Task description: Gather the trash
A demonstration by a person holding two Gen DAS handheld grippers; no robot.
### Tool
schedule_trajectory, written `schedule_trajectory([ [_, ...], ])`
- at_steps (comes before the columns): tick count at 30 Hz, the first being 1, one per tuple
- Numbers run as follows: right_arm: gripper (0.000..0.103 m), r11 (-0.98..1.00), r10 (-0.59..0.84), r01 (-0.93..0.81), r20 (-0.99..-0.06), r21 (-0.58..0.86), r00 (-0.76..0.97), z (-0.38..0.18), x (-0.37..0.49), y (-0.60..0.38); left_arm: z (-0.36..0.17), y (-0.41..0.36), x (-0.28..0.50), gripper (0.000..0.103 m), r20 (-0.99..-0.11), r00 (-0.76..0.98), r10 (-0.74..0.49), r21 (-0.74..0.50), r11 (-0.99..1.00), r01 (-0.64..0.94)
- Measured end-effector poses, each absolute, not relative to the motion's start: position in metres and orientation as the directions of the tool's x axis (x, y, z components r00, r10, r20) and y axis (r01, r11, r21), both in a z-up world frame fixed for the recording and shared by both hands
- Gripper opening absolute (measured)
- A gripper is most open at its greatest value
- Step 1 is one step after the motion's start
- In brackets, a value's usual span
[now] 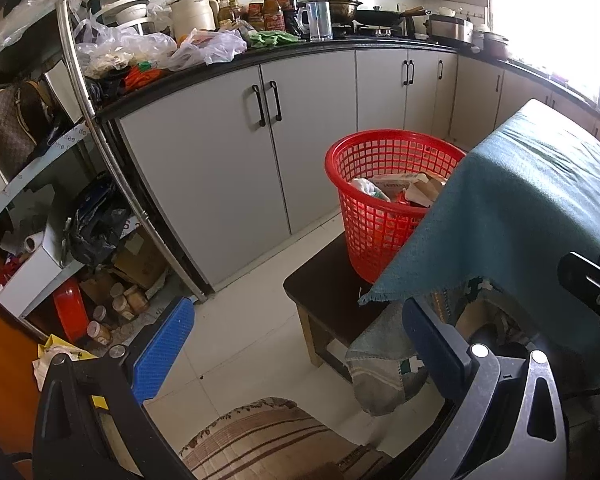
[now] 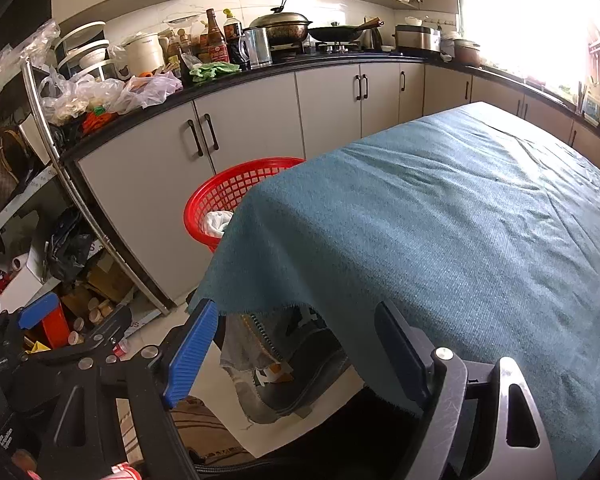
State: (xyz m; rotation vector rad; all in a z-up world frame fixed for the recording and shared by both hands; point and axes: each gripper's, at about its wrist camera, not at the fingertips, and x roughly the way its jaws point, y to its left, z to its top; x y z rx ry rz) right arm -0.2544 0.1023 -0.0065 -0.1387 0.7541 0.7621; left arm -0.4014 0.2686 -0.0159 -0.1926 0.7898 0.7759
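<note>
A red plastic basket (image 1: 384, 200) stands on a low dark stool (image 1: 324, 284) beside the table; it holds cartons, paper and wrappers (image 1: 400, 190). In the right wrist view the basket (image 2: 236, 192) is half hidden behind the teal tablecloth (image 2: 440, 220). My left gripper (image 1: 300, 344) is open and empty, low over the white floor in front of the stool. My right gripper (image 2: 300, 348) is open and empty at the table's near left corner. The left gripper's blue finger (image 2: 40, 312) shows at the lower left of the right wrist view.
A table under the teal cloth (image 1: 520, 200) fills the right. Grey cabinets (image 1: 228, 168) with a cluttered black counter (image 1: 300, 48) run along the back. A cluttered shelf rack (image 1: 60, 220) stands at the left. A striped mat (image 1: 260, 436) lies on the floor below.
</note>
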Motion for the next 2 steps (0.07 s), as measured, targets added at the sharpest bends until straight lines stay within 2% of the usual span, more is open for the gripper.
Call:
schedule_trajectory([
  [2,0.085,0.726,0.576,-0.671,-0.665,0.150,0.475,-0.0072,-0.2550,0.1016,-0.0158,0.2684,-0.4009,0.103,-0.699,0.449,0.557,0.123,0.712,-0.692],
])
